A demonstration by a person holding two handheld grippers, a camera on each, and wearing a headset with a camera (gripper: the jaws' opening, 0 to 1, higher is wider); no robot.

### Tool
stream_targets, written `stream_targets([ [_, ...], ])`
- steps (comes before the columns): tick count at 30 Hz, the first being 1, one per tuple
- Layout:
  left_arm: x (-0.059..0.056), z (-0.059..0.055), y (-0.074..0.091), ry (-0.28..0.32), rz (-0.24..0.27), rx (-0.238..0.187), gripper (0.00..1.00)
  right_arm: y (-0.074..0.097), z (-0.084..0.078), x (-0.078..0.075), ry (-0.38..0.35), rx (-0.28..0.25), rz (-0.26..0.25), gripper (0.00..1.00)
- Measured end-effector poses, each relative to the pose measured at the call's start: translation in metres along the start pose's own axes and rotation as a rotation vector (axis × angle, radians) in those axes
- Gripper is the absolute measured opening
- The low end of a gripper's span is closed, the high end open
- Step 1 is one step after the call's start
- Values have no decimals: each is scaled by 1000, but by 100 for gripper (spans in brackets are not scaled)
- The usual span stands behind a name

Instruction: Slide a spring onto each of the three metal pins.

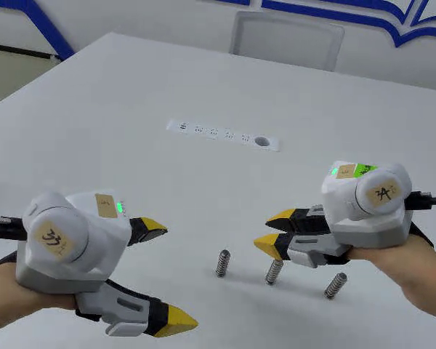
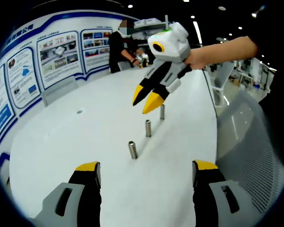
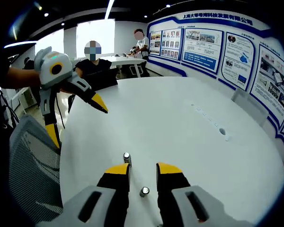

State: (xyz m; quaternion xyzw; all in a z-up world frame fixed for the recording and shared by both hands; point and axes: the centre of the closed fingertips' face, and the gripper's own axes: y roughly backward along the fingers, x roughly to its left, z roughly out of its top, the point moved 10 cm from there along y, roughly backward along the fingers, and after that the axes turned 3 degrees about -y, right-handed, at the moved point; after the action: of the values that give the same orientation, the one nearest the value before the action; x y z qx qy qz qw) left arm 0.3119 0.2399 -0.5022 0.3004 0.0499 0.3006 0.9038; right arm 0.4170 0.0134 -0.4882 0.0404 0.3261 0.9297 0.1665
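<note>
Three upright pins with springs on them stand in a row on the white table [image 1: 131, 131]: left spring [image 1: 223, 262], middle spring [image 1: 275, 271], right spring [image 1: 335, 285]. My right gripper [image 1: 271, 230] hovers just above the middle one, jaws a little apart and empty. In the right gripper view, one pin top [image 3: 145, 191] sits low between the yellow fingertips [image 3: 117, 169] and another pin top [image 3: 127, 158] lies just ahead. My left gripper [image 1: 171, 275] is wide open, left of the row. The left gripper view has the row of springs [image 2: 148, 128] ahead of it and the right gripper [image 2: 149, 97] above them.
A white power strip [image 1: 221, 134] lies mid-table, beyond the springs. A grey chair [image 1: 287, 36] stands at the far edge. A mesh chair back [image 2: 255, 142] is beside the table's near edge. People stand at another table [image 3: 128, 59] in the background.
</note>
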Motion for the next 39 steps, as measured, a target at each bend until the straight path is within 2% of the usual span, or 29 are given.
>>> stream_targets([
  [3, 7, 5, 1, -18, 11, 7, 82, 17, -6, -3, 8, 7, -2, 24],
  [8, 15, 13, 4, -9, 33, -11, 84, 44, -20, -2, 26, 25, -7, 26],
  [12, 17, 19, 6, 45, 52, -59, 89, 67, -34, -2, 37, 46, -28, 31],
  [14, 18, 22, 8, 52, 65, -68, 91, 79, -39, -4, 29, 35, -76, 32],
  [16, 19, 23, 9, 62, 74, -79, 92, 88, -43, -2, 17, 26, -83, 35],
  [18, 19, 25, 10, 68, 77, -89, 93, 98, -49, -2, -29, 2, -97, 37],
  [24, 14, 23, 16, 49, 59, -63, 96, 126, -69, 1, -72, -17, -112, 45],
  [28, 13, 23, 18, 53, 62, -64, 99, 139, -77, 3, -96, -39, -139, 47],
  [30, 12, 24, 19, 56, 64, -70, 100, 146, -80, 3, -121, -80, -151, 47],
  [31, 12, 25, 19, 56, 64, -72, 100, 150, -79, 4, -154, -123, -154, 47],
  [32, 12, 26, 19, 55, 62, -72, 100, 153, -80, 5, -173, -135, -153, 48],
  [39, 19, 31, 22, 36, 66, -72, 100, 164, -88, 5, -183, -100, -180, 55],
])
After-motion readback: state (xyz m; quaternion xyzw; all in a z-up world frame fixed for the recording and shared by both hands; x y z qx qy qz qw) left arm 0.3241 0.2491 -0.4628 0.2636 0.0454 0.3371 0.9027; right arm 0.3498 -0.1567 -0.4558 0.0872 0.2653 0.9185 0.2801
